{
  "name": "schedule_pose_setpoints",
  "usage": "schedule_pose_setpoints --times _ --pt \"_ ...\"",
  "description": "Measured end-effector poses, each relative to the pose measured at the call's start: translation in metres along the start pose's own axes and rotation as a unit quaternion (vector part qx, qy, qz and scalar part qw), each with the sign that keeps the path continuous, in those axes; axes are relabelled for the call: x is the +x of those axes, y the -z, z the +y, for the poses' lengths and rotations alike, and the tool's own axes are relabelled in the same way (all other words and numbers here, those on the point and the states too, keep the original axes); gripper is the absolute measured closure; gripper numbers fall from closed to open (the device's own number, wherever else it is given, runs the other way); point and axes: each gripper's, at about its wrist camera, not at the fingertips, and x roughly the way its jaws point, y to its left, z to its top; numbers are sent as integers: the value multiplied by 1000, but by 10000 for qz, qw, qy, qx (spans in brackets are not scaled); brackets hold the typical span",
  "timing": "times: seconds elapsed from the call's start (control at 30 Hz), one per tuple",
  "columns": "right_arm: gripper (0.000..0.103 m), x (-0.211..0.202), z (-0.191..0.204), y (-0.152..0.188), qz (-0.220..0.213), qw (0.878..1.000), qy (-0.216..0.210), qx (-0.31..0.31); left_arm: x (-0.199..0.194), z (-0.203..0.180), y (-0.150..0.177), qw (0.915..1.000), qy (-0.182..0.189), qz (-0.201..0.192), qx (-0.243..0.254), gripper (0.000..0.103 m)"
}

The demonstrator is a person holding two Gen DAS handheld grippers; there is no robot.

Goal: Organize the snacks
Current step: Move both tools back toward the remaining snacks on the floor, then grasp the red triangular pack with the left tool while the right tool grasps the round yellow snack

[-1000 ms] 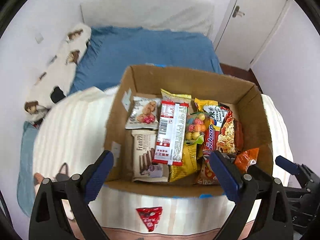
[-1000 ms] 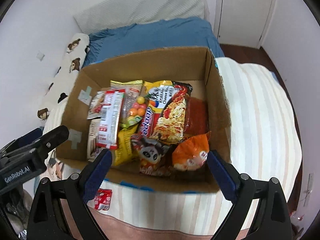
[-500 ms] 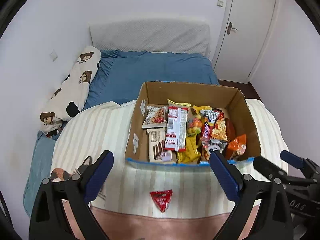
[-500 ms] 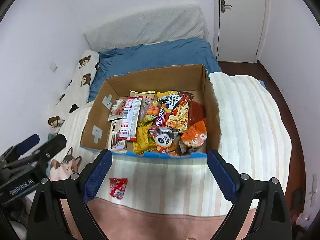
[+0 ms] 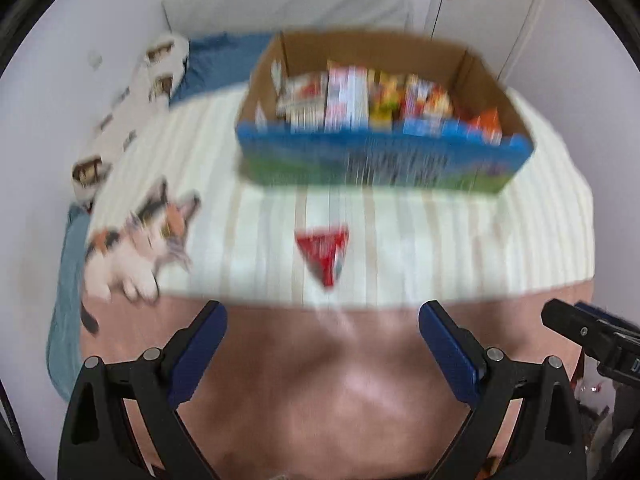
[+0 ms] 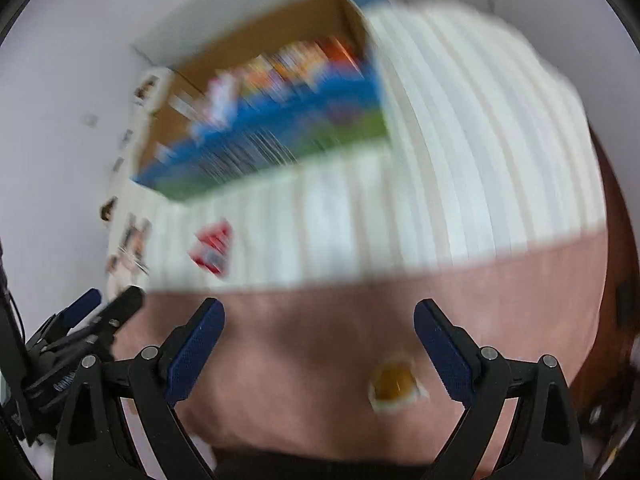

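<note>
A cardboard box (image 5: 380, 164) with a blue printed front stands on the striped blanket, filled with several snack packets; it also shows, blurred, in the right wrist view (image 6: 264, 156). A red triangular snack packet (image 5: 324, 252) lies on the blanket in front of the box; it also shows in the right wrist view (image 6: 212, 252). My left gripper (image 5: 322, 340) is open and empty, well back from the packet, over the pink blanket edge. My right gripper (image 6: 318, 336) is open and empty over the pink edge. Both views are motion-blurred.
A cat-shaped cushion (image 5: 136, 248) lies at the blanket's left. A bear-print pillow (image 5: 132, 92) lies along the left wall. A small yellow-brown object (image 6: 394, 386) sits on the pink fabric near my right gripper. A door (image 5: 480, 8) is at the back right.
Both grippers have pulled back and down from the box. The box now looks farther away and the pink blanket edge fills the foreground. Both grippers stay open.
</note>
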Motion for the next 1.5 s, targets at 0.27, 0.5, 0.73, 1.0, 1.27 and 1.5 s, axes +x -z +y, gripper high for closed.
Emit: schedule_pose_setpoints --times 0.27,0.5,0.73,1.0,1.27,1.5 --pt "17 84 -85 59 1099 9810 -356 1560 55 6 38 9965 38 786 -277 4" --pt "46 110 -76 73 1047 9876 -4 1170 75 6 47 9942 26 1024 -343 5" --pt "52 115 -26 65 886 9953 -3 379 82 14 14 9934 158 941 -641 5" --pt "57 123 16 6 668 9977 -55 49 124 22 -47 9828 780 1370 -964 5" --pt "28 119 21 -34 949 9952 -215 76 160 11 -59 9795 852 1683 -712 40" --pt "24 111 -12 -7 1323 9846 -718 887 147 26 -25 9814 805 1536 -822 63"
